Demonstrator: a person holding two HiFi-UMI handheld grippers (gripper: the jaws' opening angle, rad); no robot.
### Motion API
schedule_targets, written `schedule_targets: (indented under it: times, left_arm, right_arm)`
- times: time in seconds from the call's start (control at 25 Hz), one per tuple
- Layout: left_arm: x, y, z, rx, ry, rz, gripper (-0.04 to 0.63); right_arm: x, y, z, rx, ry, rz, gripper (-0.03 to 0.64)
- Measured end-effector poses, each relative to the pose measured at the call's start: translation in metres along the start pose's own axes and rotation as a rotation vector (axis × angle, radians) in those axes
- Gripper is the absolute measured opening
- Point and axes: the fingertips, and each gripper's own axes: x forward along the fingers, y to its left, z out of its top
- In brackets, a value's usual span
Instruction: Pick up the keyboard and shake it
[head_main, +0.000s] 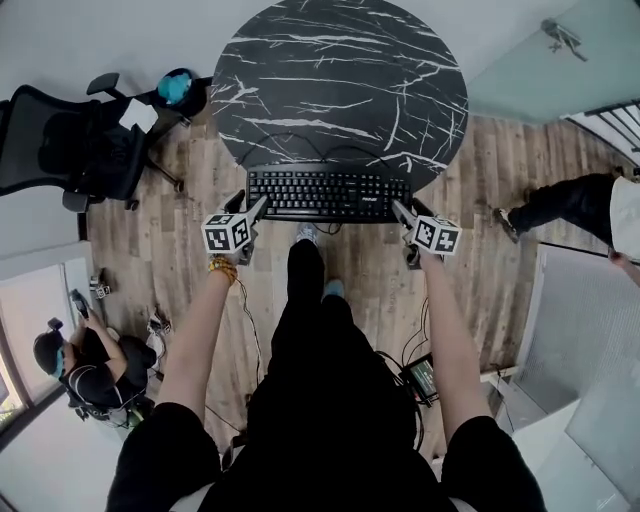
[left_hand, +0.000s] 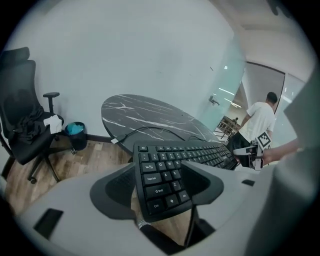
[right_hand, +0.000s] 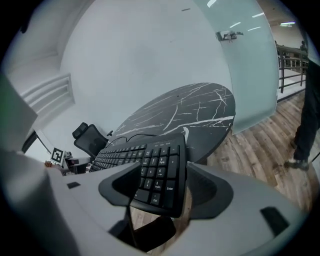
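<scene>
A black keyboard (head_main: 328, 193) lies across the near edge of a round black marble table (head_main: 340, 70), its front part over the floor. My left gripper (head_main: 254, 207) is at the keyboard's left end and my right gripper (head_main: 401, 211) at its right end. In the left gripper view the jaws of the left gripper (left_hand: 157, 187) stand wide with the keyboard's (left_hand: 167, 172) Ctrl corner between them. In the right gripper view the right gripper (right_hand: 165, 192) likewise straddles the numpad end of the keyboard (right_hand: 157, 172). I see no pad pressing on it.
The keyboard's cable (head_main: 300, 150) runs back over the table. A black office chair (head_main: 70, 140) and a bin (head_main: 178, 88) stand at the left. One person (head_main: 575, 205) stands at the right, another (head_main: 85, 365) crouches lower left. Cables and a device (head_main: 420, 377) lie on the wood floor.
</scene>
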Motion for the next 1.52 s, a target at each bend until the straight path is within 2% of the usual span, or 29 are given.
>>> schedule_targets:
  times: [0.32,0.56,0.8,1.04,1.28,1.52]
  left_arm:
    - [0.007,0.001,0.002,0.028,0.015,-0.019,0.271]
    - [0.007,0.008,-0.005,-0.032,0.02,-0.008,0.276]
    - [0.009,0.005,-0.007,-0.046,0.02,-0.015,0.281]
    - [0.013,0.003,-0.016,-0.046,0.063,-0.049,0.296]
    - [0.016,0.008,-0.021,-0.119,0.067,-0.054,0.296]
    - [0.025,0.007,-0.019,-0.131,0.084,-0.065,0.299]
  right_arm:
    - [0.009,-0.003,-0.005,0.041,0.046,0.077,0.264]
    - [0.011,-0.001,-0.008,0.045,0.059,0.076,0.264]
    - [0.014,-0.004,-0.008,0.051,0.065,0.09,0.264]
    - [0.017,-0.006,-0.009,0.057,0.084,0.104,0.264]
    - [0.019,0.0,-0.013,0.053,0.108,0.122,0.262]
    - [0.022,-0.001,-0.008,0.074,0.116,0.114,0.262]
